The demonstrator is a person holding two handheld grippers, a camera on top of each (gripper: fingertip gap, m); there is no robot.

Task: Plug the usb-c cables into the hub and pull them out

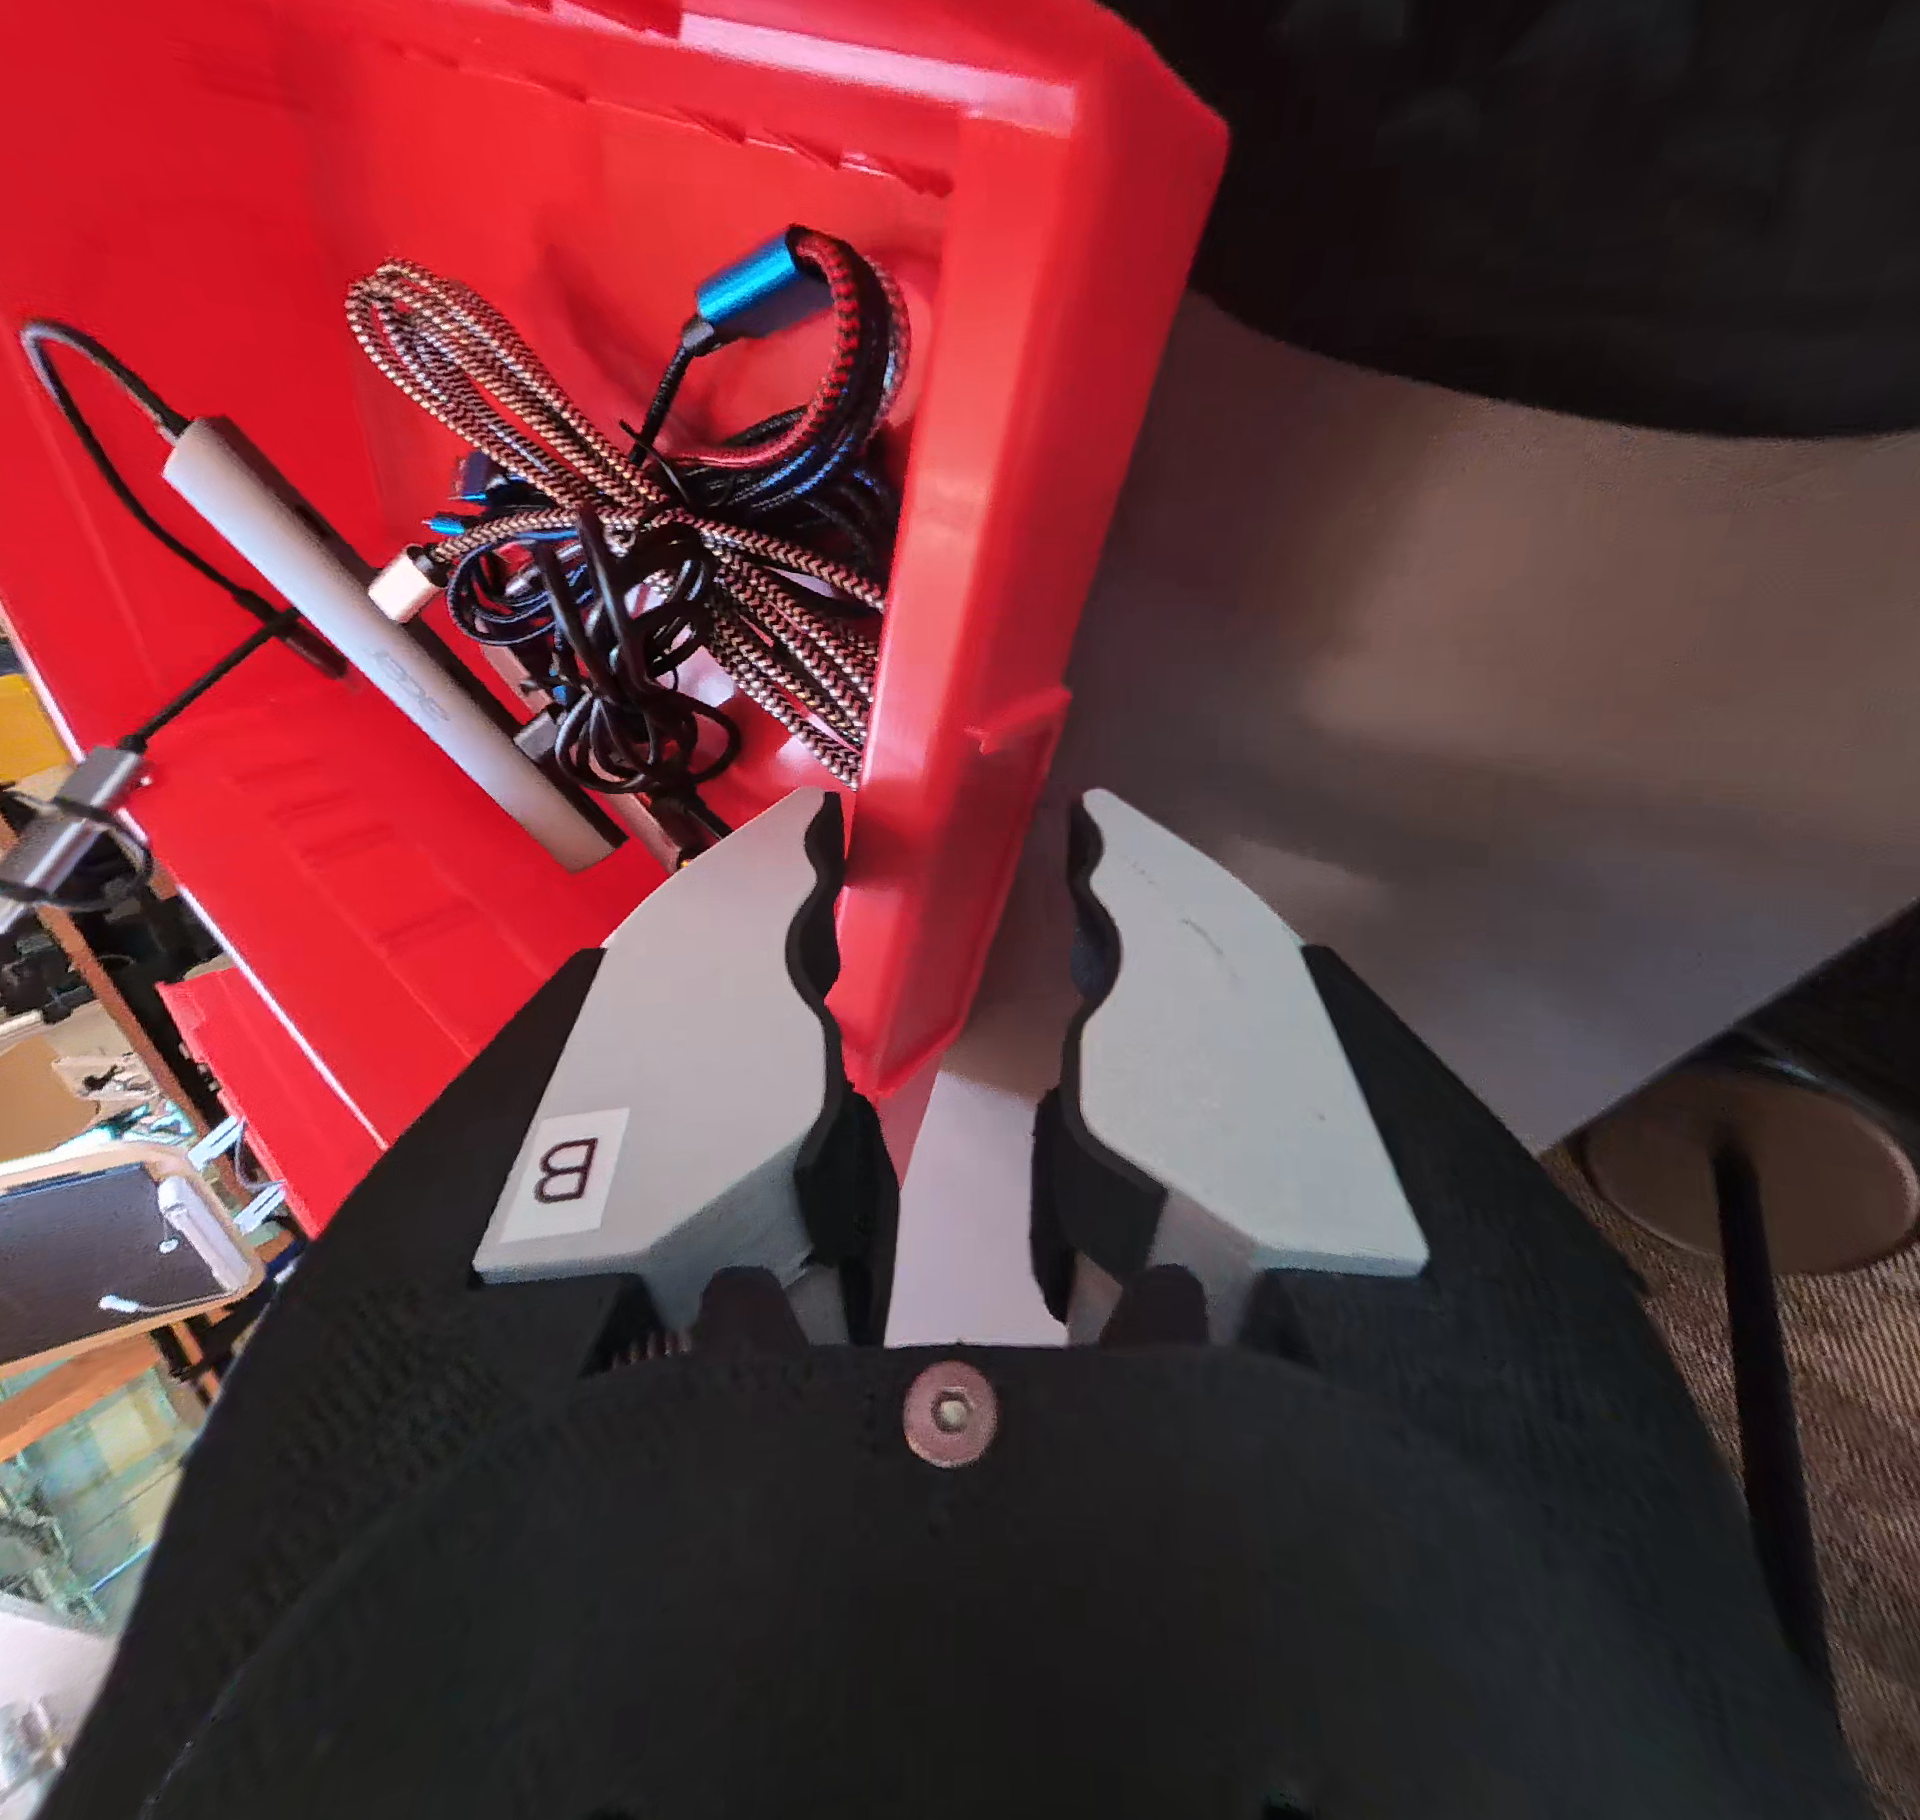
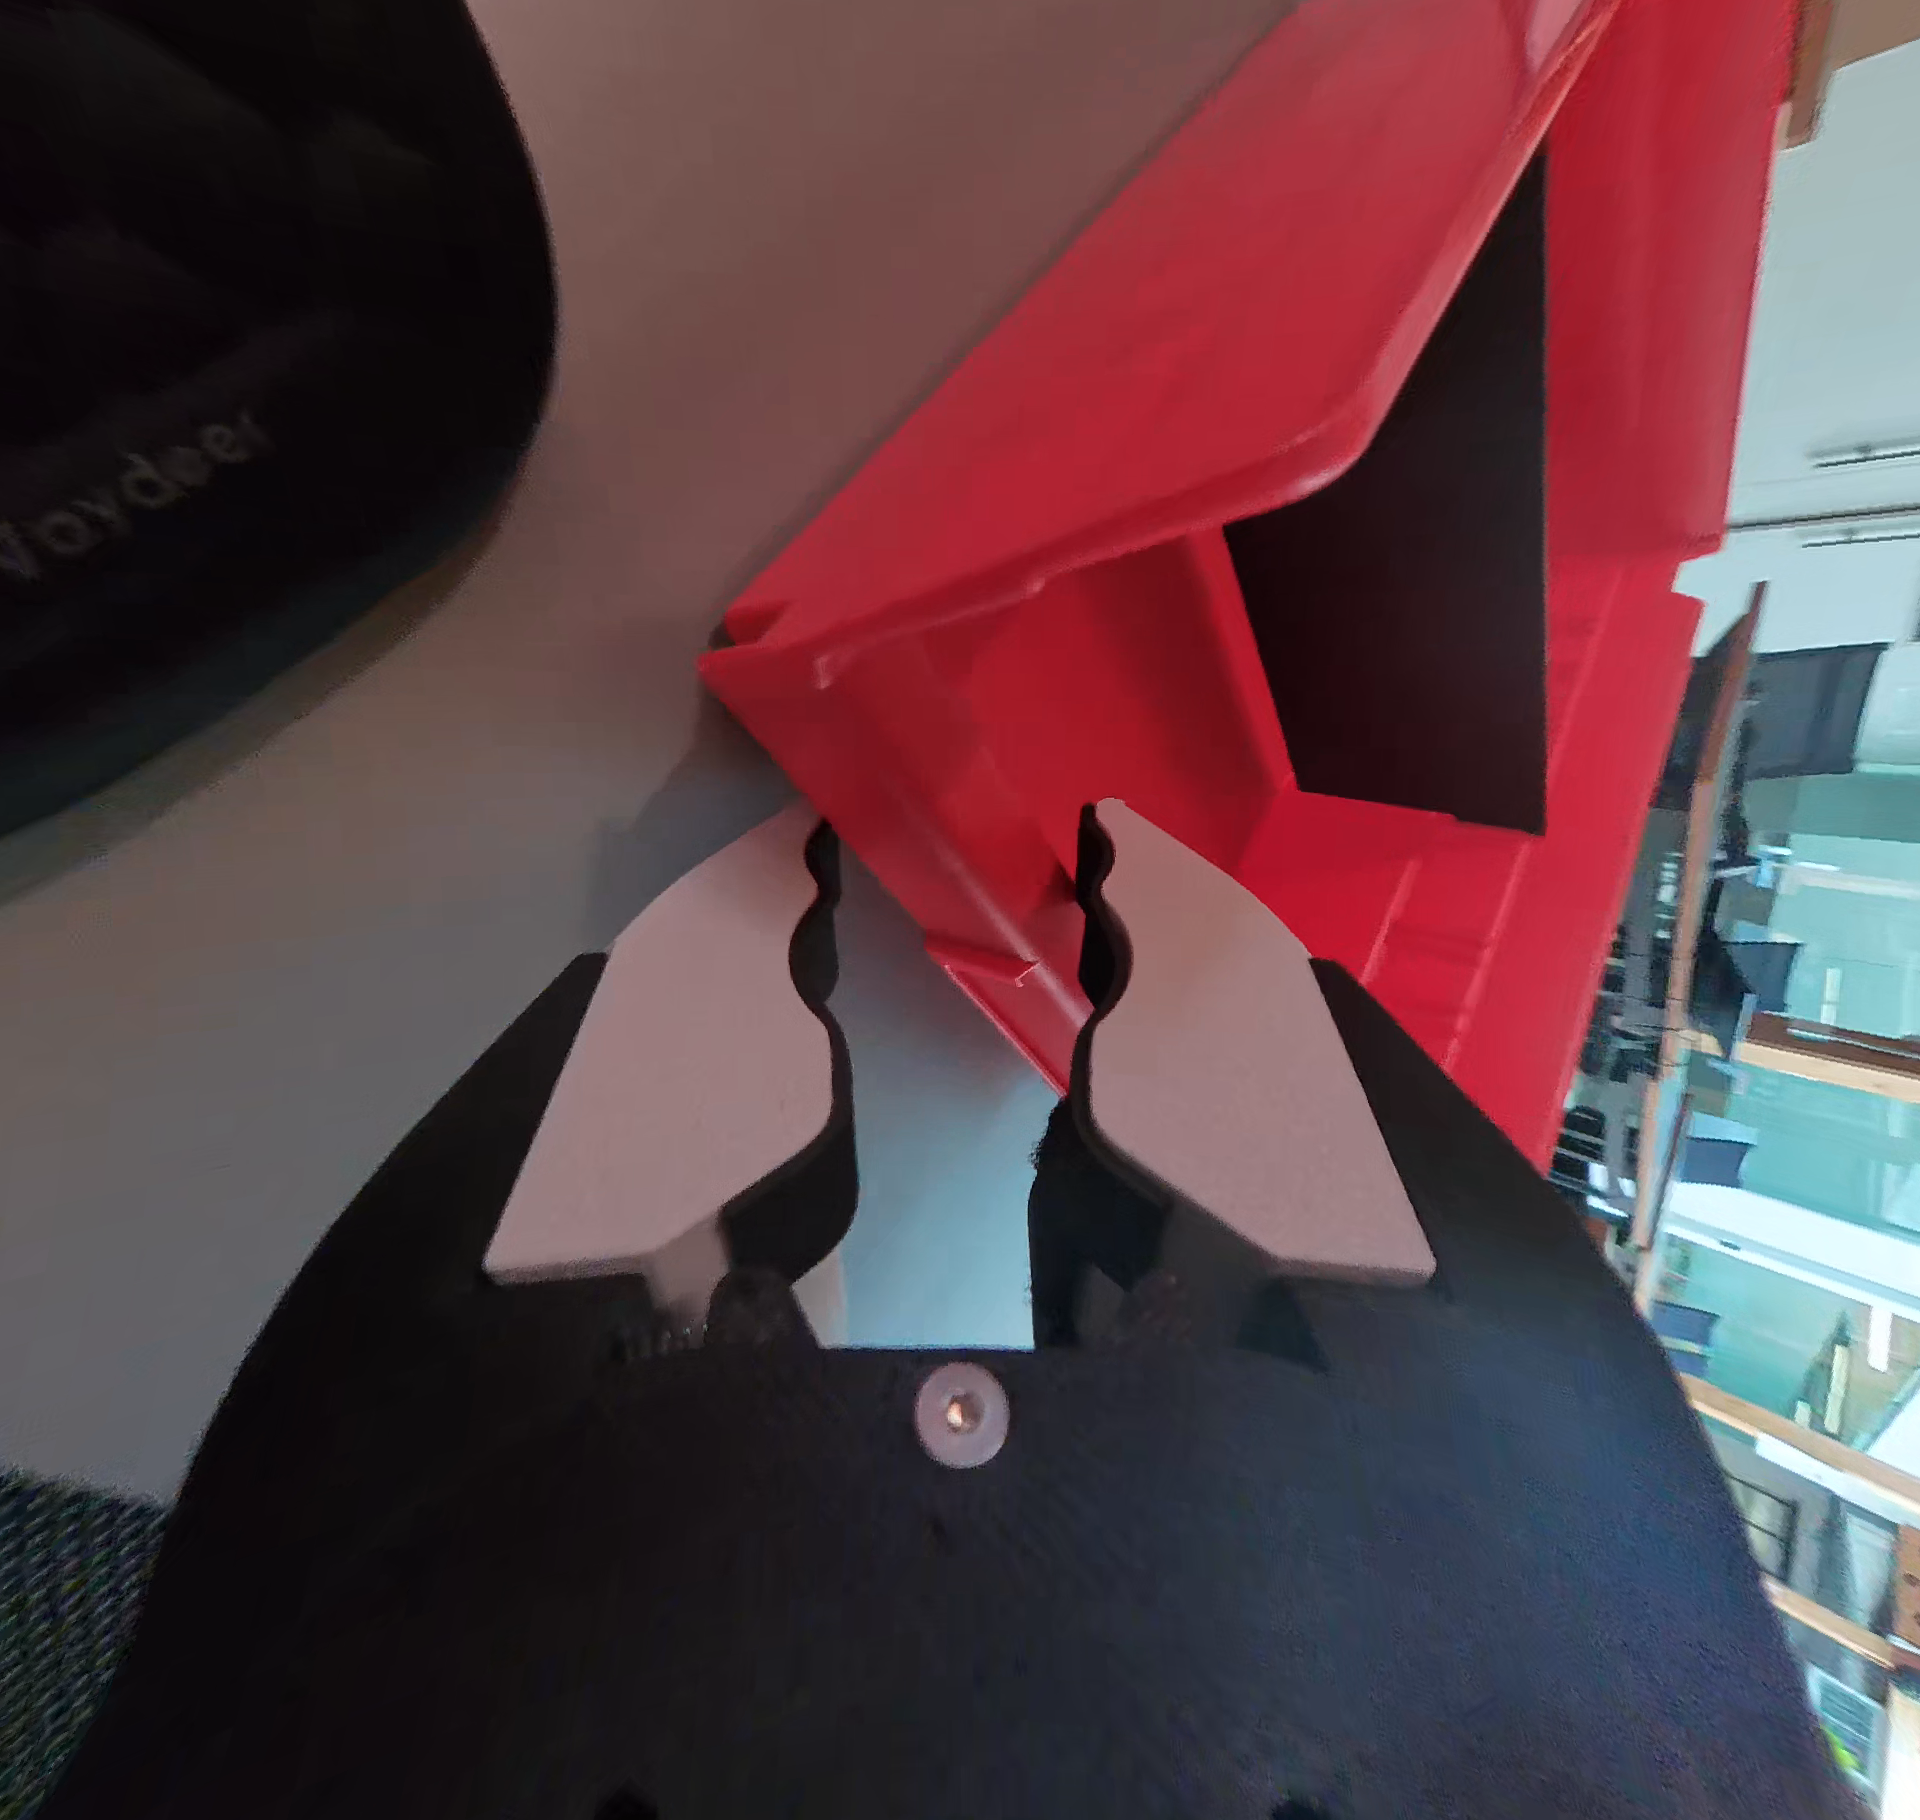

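Your left claw (image 1: pixel 951 814) stands part open, straddling the bin's (image 1: pixel 416 160) side wall: one finger inside against the wall, the other outside with a gap to it. It hasn't clamped; nothing is gripped. The bin is red plastic and looks tipped up on the table (image 1: pixel 1455 679), its inside facing the left wrist view.

Inside the bin, the hub (image 1: pixel 353 607) is a slim grey bar lying slantwise beside the wall your left claw straddles, with its own thin black lead looping off its far end. Just beside it, toward that wall, sits the cable bundle (image 1: pixel 665 544): braided copper-and-black cord, a red-and-black braid with a blue metal plug, thin black wire all tangled together. A pale plug from the bundle touches the hub's side; whether it's seated in a port, you can't tell.

Your right claw (image 2: pixel 961 814) is also part open, at the bin's outer corner (image 2: pixel 1039 731), a rib of the rim between its fingers. No firm hold shows there either.
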